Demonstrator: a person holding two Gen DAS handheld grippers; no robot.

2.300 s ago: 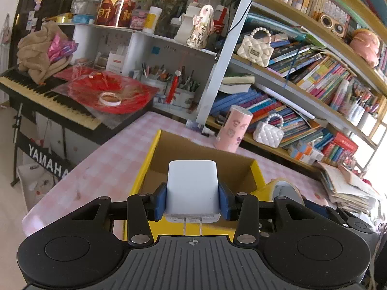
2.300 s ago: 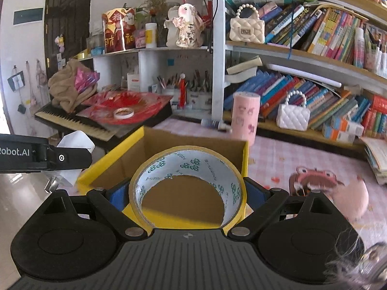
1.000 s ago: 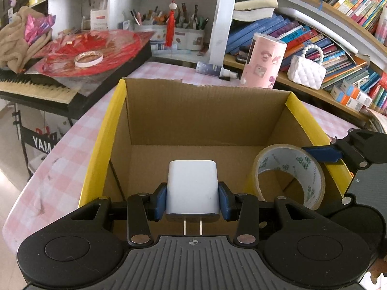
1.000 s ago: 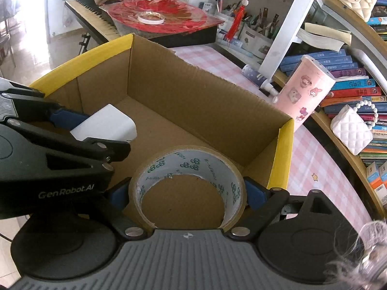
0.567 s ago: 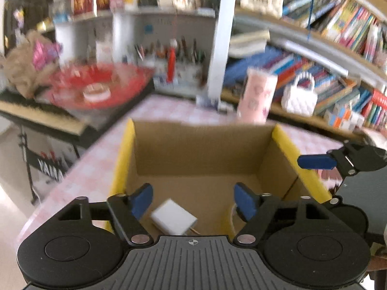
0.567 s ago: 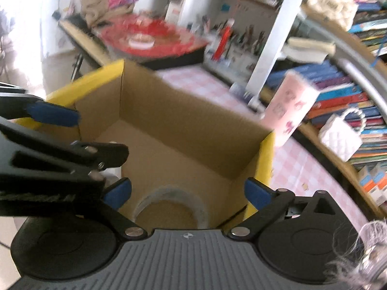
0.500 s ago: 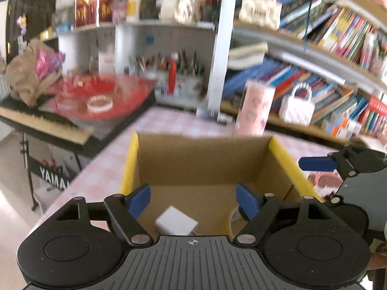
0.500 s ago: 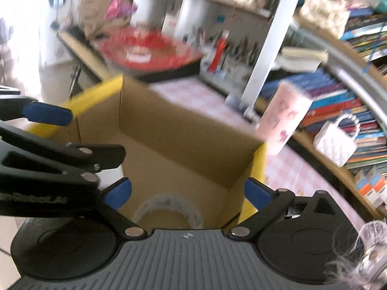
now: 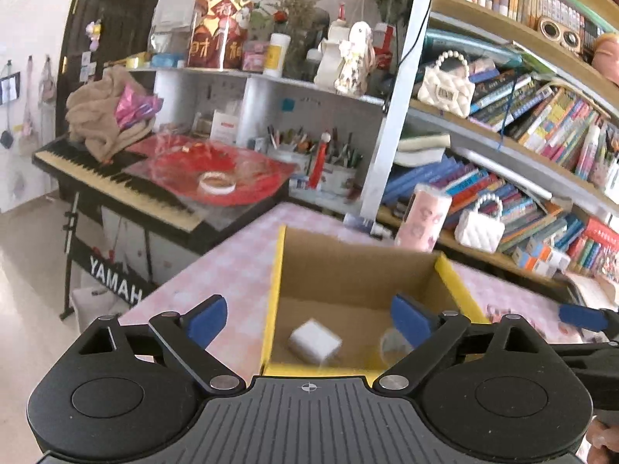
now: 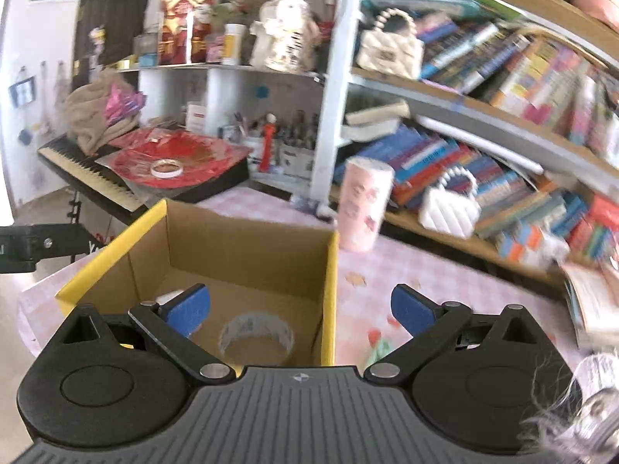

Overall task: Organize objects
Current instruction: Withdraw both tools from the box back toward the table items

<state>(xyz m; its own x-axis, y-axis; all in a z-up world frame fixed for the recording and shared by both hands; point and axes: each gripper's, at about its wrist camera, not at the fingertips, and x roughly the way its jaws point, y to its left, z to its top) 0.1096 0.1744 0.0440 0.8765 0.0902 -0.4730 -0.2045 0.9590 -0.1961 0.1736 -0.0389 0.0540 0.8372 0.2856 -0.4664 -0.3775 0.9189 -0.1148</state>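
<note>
Both tools have let go and pulled back up out of the cardboard box (image 9: 350, 270) since the earlier frames; charger and tape, clamped before, now lie loose inside.

Left tool (image 9: 309, 319): jaws apart, just been opening, nothing between the blue pads (image 9: 207, 319). White charger (image 9: 314, 340) lies tilted on the box floor, below and ahead of this tool, between its fingers in view but not touched. Tape roll (image 9: 389, 344) sits to the charger's right, partly hidden behind the right blue pad, blurred.

Right tool (image 10: 300, 309): jaws apart, wide, nothing held. In its view the tape roll (image 10: 255, 332) stands on edge on the box floor just ahead, near the box's right wall (image 10: 329, 290). A bit of the charger (image 10: 170, 295) peeks out behind the left blue pad. This tool's right finger hangs outside the box over the pink checked worktop (image 10: 406, 266).

Box has yellow-edged flaps and stands open on the worktop (image 9: 228, 266). Beyond it, past both tools: pink cup (image 9: 423, 218) upright near the shelf, white quilted bag (image 9: 479, 228) to its right on the lower bookshelf. Far left of the tools: keyboard (image 9: 112, 181) with red plastic wrap and 1 small tape ring (image 9: 217, 183) on it. Right-wrist view is motion-blurred at its right side.
</note>
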